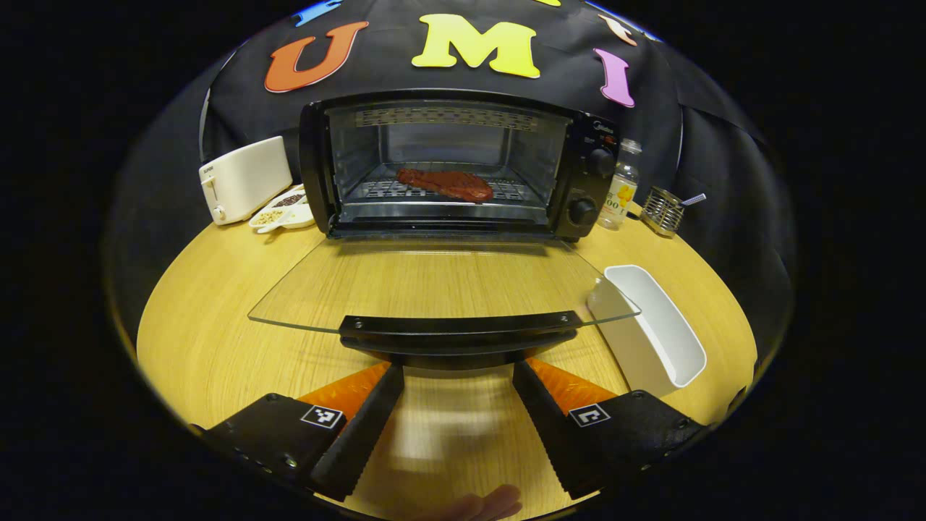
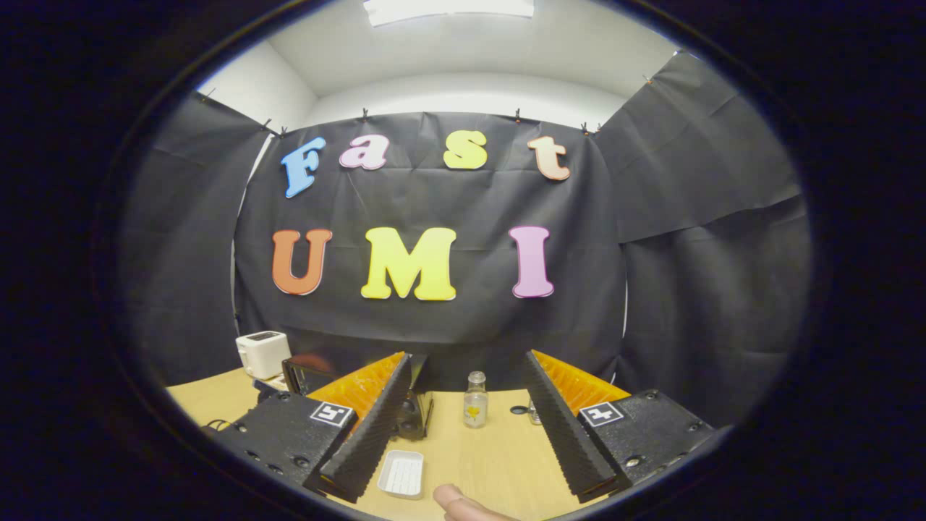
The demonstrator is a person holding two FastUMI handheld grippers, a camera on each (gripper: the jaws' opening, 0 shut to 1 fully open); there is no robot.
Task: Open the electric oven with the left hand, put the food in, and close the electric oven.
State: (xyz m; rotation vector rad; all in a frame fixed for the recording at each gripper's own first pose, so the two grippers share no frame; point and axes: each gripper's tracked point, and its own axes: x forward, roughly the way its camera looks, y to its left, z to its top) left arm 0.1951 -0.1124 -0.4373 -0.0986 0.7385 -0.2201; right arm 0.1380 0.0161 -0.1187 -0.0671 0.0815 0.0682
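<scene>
Both tongs, left (image 1: 456, 376) and right (image 2: 470, 420), gape wide, empty; oven (image 1: 452, 166) brand unreadable, meat (image 1: 445, 184) inside, door (image 1: 441, 286) down.

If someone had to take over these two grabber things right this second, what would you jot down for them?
Left gripper: open, jaws apart just in front of the door handle, not gripping it.
Right gripper: open, empty, held up above the table.
Oven: door folded fully down, flat over the table.
Food: lying on the rack inside the oven.
Tray: white, empty, right of the door.
Done: oven opened, food in.
Left: lift the door by its handle with the left gripper and shut the oven.
</scene>
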